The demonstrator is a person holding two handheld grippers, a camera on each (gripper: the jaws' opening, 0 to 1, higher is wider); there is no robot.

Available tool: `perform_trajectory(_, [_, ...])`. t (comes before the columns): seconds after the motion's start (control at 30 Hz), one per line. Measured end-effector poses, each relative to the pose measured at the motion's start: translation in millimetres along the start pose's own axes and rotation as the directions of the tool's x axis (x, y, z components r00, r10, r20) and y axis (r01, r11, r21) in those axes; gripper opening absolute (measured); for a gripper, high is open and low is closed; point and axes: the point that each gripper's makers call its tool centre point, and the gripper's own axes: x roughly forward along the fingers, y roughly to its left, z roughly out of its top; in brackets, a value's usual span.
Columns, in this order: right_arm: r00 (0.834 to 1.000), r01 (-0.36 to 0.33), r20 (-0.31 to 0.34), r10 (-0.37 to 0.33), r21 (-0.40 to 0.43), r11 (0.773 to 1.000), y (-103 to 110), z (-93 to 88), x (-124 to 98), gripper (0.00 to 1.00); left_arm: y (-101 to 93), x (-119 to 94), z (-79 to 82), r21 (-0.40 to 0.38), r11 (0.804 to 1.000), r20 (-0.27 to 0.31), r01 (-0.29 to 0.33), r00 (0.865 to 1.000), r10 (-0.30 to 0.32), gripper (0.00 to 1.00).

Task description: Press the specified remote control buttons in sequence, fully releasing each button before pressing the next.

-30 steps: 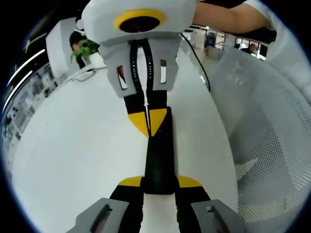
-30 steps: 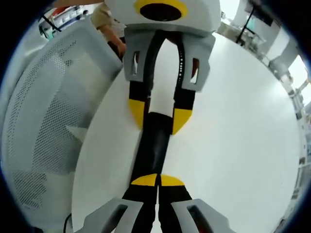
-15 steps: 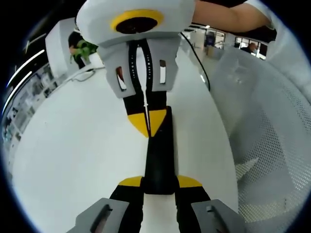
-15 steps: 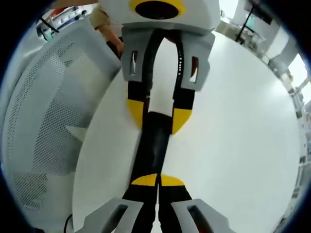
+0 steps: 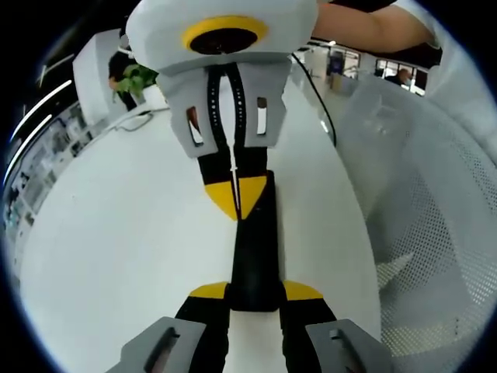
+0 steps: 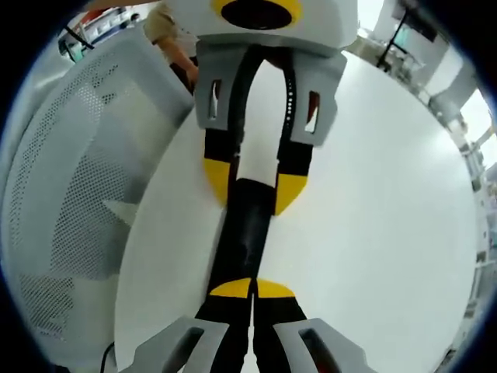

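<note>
A long black remote control lies lengthwise on the white table. My left gripper is shut on its near end, one yellow-tipped jaw on each side. My right gripper reaches in from the opposite side, shut, its joined yellow tips resting on the remote's upper face near the far end. In the right gripper view the right gripper is shut with its tips on the remote, and the left gripper clamps the other end. The buttons are too dark to make out.
A white mesh chair stands against the table's edge beside the remote and also appears as the mesh chair. A green plant and a cable lie far back. A person's arm is above.
</note>
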Motion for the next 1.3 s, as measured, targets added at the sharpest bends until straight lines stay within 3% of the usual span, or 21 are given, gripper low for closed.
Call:
perform_trajectory(0.57, [0.998, 0.035, 0.049, -0.036, 0.021, 0.999, 2, -1.3, -7, 0.00, 0.3, 0, 0.0, -0.012, 1.000, 0.004, 0.002, 1.000, -0.001, 0.23])
perform_trajectory(1.3, [0.996, 0.065, 0.064, -0.066, 0.019, 0.998, 9, 2.6, -20, 0.00, 1.1, 1, -0.7, -0.011, 1.000, -0.004, 0.004, 1.000, -0.004, 0.24])
